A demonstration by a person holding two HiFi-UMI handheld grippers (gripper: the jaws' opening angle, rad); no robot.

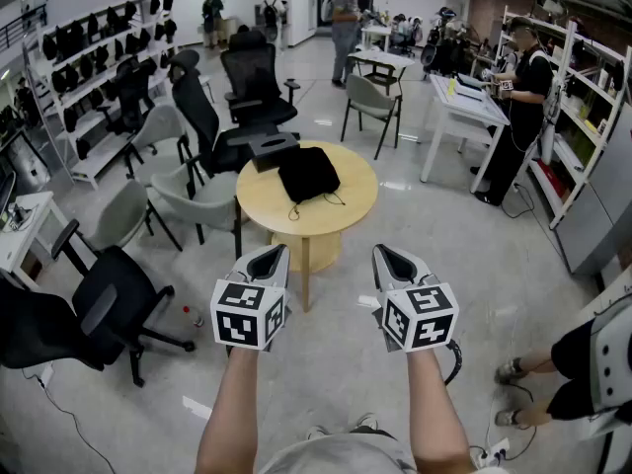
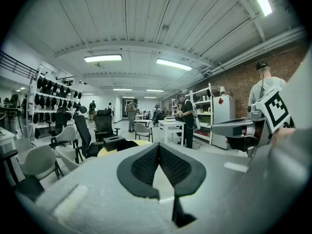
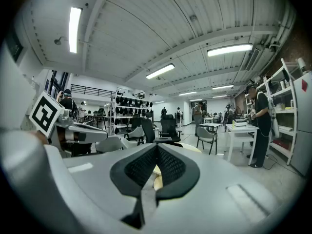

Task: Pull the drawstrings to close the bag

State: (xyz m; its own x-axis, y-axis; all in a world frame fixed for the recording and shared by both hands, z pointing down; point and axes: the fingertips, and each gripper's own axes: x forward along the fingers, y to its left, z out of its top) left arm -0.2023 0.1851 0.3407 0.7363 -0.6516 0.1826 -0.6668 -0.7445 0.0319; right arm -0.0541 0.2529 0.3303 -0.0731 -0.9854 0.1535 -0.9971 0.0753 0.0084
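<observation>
- The head view shows the black bag (image 1: 308, 173) on the round desk (image 1: 336, 223), with its strings (image 1: 292, 211) toward the desk's near edge.
- The left hand-held gripper (image 1: 269, 262) and the right hand-held gripper (image 1: 392, 262) hover short of the desk.
- The gripper views show both jaw pairs pressed together and empty.

Black fabric drawstring bag (image 1: 308, 173) on round pale wooden table (image 1: 336, 223), approx. centre; black box-shaped case (image 1: 274, 150) just behind-left of it. Grey shell chairs (image 1: 193, 205) left of table, grey metal-legged chair (image 1: 370, 97) behind-right. Left gripper (image 1: 269, 257) & right gripper (image 1: 387, 257) side by side in front, clear of table.
</observation>
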